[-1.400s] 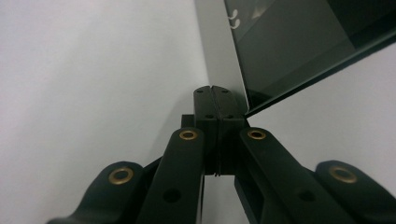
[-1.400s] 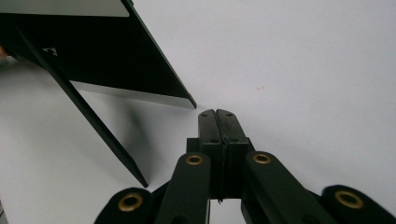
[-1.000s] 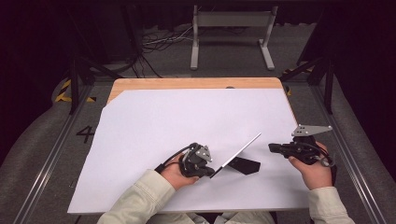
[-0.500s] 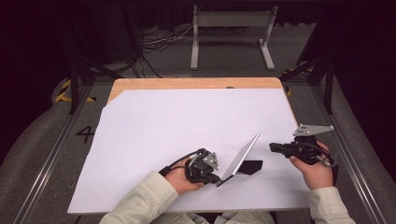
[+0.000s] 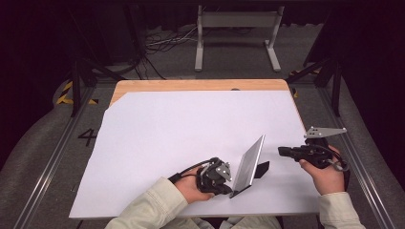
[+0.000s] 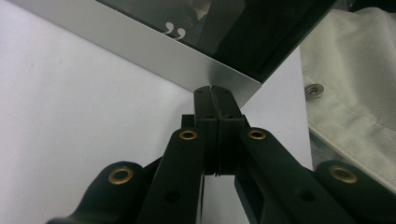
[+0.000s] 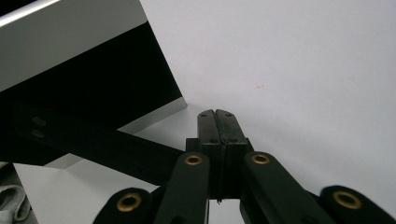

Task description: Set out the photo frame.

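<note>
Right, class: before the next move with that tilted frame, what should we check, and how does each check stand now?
1. Left gripper clamped on the picture frame at its lower corner: ok.
2. Frame tilted up off the white sheet, not flat: ok.
3. Black stand swung out behind the frame: ok.
4. Stand foot resting on the sheet: cannot tell.
5. Right gripper shut, empty and apart from the frame: ok.

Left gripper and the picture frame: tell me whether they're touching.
Touching. The left gripper view shows the left gripper with its jaws closed on the bottom corner of the silver picture frame, no gap between them.
</note>
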### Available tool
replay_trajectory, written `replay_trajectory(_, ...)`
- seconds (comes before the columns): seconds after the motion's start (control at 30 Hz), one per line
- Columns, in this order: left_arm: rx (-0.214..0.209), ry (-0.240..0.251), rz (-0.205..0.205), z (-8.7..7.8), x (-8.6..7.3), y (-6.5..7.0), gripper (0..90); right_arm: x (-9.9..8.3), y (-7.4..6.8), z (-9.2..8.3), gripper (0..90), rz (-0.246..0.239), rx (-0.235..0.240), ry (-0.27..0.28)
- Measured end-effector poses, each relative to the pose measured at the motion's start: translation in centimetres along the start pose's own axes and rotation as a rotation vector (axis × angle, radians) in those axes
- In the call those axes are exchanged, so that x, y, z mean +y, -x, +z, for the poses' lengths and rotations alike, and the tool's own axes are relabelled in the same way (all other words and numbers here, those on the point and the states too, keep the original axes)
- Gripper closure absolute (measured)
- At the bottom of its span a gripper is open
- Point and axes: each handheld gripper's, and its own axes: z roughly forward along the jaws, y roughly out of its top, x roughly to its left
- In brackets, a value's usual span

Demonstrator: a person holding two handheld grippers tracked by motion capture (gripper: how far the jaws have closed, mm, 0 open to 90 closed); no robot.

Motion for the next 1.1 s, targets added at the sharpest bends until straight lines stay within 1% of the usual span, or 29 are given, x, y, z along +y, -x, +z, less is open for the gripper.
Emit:
replay_trajectory(0.23, -0.021, -0.009, 0.021, 0.7, 0.9, 0.4, 90.0, 0.0, 0.1, -0.3, 90.0, 0.014, 0.004, 0.003)
replay_trajectory(0.37, -0.027, -0.008, 0.038, 1.2, 1.6, 0.6, 90.0, -0.1, 0.2, -0.4, 90.0, 0.046, 0.024, 0.005)
replay_trajectory(0.4, -0.027, -0.008, 0.038, 1.2, 1.6, 0.6, 90.0, -0.1, 0.2, -0.4, 90.0, 0.046, 0.024, 0.005)
replay_trajectory(0.43, -0.034, -0.008, 0.040, 1.5, 2.0, 0.7, 90.0, -0.1, 0.3, -0.5, 90.0, 0.058, 0.035, 0.009)
replay_trajectory(0.53, -0.036, -0.004, 0.042, 1.8, 2.4, 0.7, 90.0, -0.1, 0.4, -0.6, 90.0, 0.066, 0.040, 0.011)
replay_trajectory(0.63, -0.036, -0.004, 0.047, 2.0, 2.6, 0.7, 90.0, -0.2, 0.4, -0.8, 90.0, 0.069, 0.040, 0.014)
replay_trajectory(0.87, -0.044, -0.001, 0.043, 2.4, 3.1, 0.6, 90.0, -0.7, 0.4, -1.5, 90.0, 0.082, 0.031, 0.020)
replay_trajectory(0.93, -0.044, 0.001, 0.050, 2.6, 3.4, 0.6, 90.0, -1.0, 0.4, -1.9, 90.0, 0.099, 0.027, 0.022)
replay_trajectory(1.03, -0.047, 0.000, 0.061, 2.8, 3.7, 0.6, 90.0, -1.4, 0.4, -2.3, 90.0, 0.108, 0.021, 0.023)
replay_trajectory(1.1, -0.052, -0.002, 0.061, 2.9, 3.9, 0.6, 90.0, -1.7, 0.4, -2.6, 90.0, 0.112, 0.017, 0.026)
